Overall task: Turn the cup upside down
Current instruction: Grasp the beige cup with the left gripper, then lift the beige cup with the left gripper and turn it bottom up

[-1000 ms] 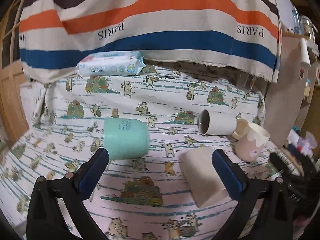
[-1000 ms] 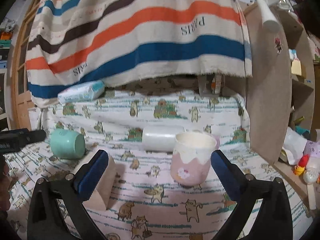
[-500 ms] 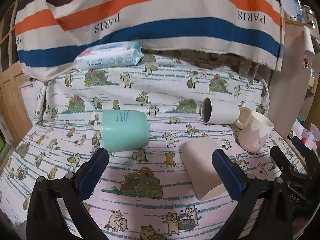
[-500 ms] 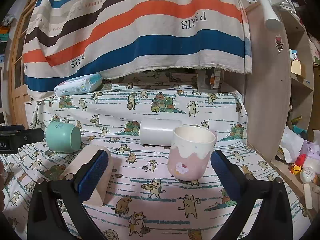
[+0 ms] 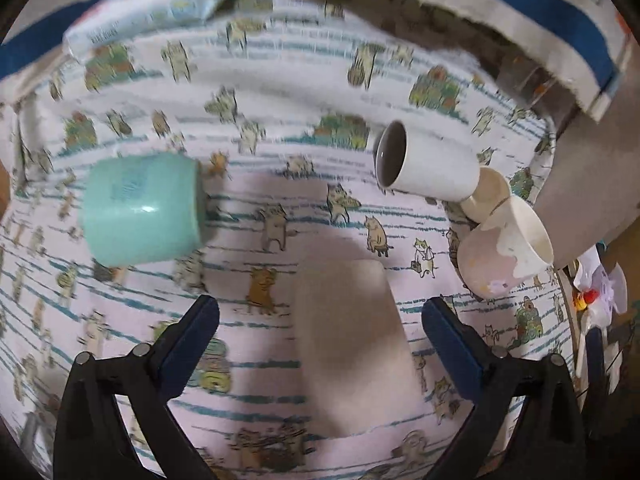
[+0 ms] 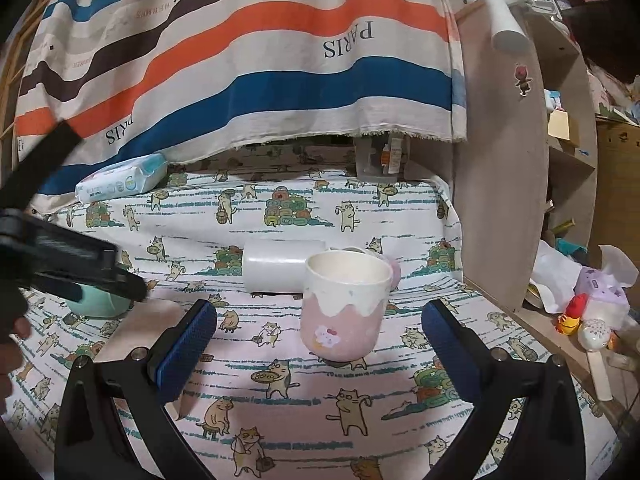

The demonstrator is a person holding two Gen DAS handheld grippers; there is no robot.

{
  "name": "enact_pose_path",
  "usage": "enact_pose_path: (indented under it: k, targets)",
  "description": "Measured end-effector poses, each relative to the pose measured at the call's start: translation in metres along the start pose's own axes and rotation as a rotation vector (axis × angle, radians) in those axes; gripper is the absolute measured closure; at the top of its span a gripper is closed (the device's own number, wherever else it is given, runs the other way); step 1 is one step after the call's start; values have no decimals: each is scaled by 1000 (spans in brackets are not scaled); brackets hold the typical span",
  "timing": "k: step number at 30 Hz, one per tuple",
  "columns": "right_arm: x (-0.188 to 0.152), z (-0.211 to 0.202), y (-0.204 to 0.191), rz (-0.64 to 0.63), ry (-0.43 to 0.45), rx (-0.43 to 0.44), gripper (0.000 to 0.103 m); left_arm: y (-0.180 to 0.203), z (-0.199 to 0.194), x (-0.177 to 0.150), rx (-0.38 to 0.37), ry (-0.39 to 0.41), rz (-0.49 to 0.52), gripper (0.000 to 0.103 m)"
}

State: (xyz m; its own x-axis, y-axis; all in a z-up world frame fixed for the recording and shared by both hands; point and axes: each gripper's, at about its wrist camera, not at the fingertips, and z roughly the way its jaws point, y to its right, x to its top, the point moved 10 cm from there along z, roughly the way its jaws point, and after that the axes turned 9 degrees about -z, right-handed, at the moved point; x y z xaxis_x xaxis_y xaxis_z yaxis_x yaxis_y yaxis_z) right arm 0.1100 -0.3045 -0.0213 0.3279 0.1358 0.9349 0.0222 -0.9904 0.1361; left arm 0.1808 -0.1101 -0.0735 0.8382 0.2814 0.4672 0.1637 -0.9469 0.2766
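A bed cloth with little cats covers the flat top, and a big striped sheet hangs behind it.

Four cups sit on the cloth. The beige cup lies on its side right between the spread fingers of the left gripper, which holds nothing. Its long way runs away from the gripper and leans a bit to the left. I cannot tell which end is the mouth. The left gripper looks nearest to it.

The pink cup stands up with its mouth to the top, just in front of the right gripper. That gripper is wide apart too and holds nothing.

The white cup and the green cup lie on their sides farther back.
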Motion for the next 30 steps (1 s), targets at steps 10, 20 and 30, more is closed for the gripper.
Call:
enact_pose_path:
  k: [10, 20, 30]
  targets:
    - [-2, 2, 4, -1, -13, -36, 0, 6, 26, -7, 57, -62, -23, 17]
    - [-3, 3, 3, -3, -12, -32, 0, 10, 59, -18, 72, -190, -16, 31]
    - [-3, 3, 3, -3, -13, -32, 0, 24, 8, 1, -9, 7, 39, 36]
